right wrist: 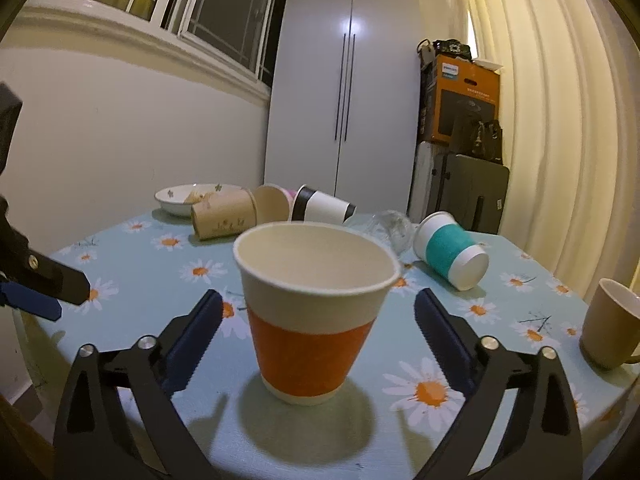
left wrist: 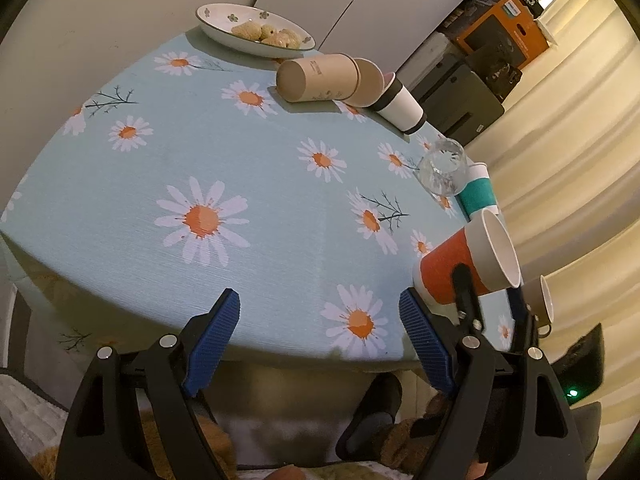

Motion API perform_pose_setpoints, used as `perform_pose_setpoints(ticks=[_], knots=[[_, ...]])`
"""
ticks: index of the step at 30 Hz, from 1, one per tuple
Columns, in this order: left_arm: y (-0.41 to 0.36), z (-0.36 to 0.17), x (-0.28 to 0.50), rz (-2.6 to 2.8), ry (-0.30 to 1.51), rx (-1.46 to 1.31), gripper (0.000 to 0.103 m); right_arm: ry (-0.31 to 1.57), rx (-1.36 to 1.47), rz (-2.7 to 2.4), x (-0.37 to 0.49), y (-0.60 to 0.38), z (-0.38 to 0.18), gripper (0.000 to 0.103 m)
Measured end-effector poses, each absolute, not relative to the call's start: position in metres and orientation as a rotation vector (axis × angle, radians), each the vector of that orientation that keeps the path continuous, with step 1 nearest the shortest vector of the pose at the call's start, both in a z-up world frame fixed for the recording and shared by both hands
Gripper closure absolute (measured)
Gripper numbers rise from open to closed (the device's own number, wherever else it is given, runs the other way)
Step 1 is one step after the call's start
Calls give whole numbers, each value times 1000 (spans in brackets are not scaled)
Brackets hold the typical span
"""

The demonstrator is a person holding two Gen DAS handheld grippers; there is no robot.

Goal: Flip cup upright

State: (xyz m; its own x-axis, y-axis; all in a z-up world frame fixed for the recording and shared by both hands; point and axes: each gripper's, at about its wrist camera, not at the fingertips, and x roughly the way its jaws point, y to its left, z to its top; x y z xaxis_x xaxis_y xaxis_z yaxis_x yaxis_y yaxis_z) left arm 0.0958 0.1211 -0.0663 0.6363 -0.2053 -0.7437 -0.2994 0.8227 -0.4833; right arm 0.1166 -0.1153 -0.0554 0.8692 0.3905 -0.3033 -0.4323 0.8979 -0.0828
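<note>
Your orange cup [right wrist: 316, 312] stands upright, mouth up, at centre frame on the daisy tablecloth [right wrist: 500, 320], between your right gripper's [right wrist: 318, 336] spread fingers, neither pad touching. Your left gripper [left wrist: 320, 332] gapes empty, cup at its lower right. Right's nearer.

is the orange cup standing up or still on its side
Upright: the orange cup stands on its base, mouth up, between the open right tongs.

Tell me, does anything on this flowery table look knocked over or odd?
Yes. Several cups lie on their sides: a brown cup, a black-and-white cup and a teal-banded cup, plus a clear glass beside it. Only the orange cup, standing upright between the open right tool, and a tan mug stand properly. Nothing looks spilled.
</note>
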Motion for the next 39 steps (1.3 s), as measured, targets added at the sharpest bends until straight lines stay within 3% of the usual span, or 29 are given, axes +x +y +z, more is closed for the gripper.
perform_pose_setpoints(ticks=[13, 26, 28, 39], knots=[[118, -58, 88, 96, 875, -563, 23, 241, -109, 438, 77, -149, -2, 5], [87, -29, 65, 109, 720, -357, 23, 263, 1, 415, 54, -218, 47, 5], [81, -25, 58, 103, 697, -338, 11, 289, -6, 414, 53, -225, 51, 5], [37, -11, 15, 71, 605, -196, 10, 419, -110, 452, 35, -251, 40, 5]])
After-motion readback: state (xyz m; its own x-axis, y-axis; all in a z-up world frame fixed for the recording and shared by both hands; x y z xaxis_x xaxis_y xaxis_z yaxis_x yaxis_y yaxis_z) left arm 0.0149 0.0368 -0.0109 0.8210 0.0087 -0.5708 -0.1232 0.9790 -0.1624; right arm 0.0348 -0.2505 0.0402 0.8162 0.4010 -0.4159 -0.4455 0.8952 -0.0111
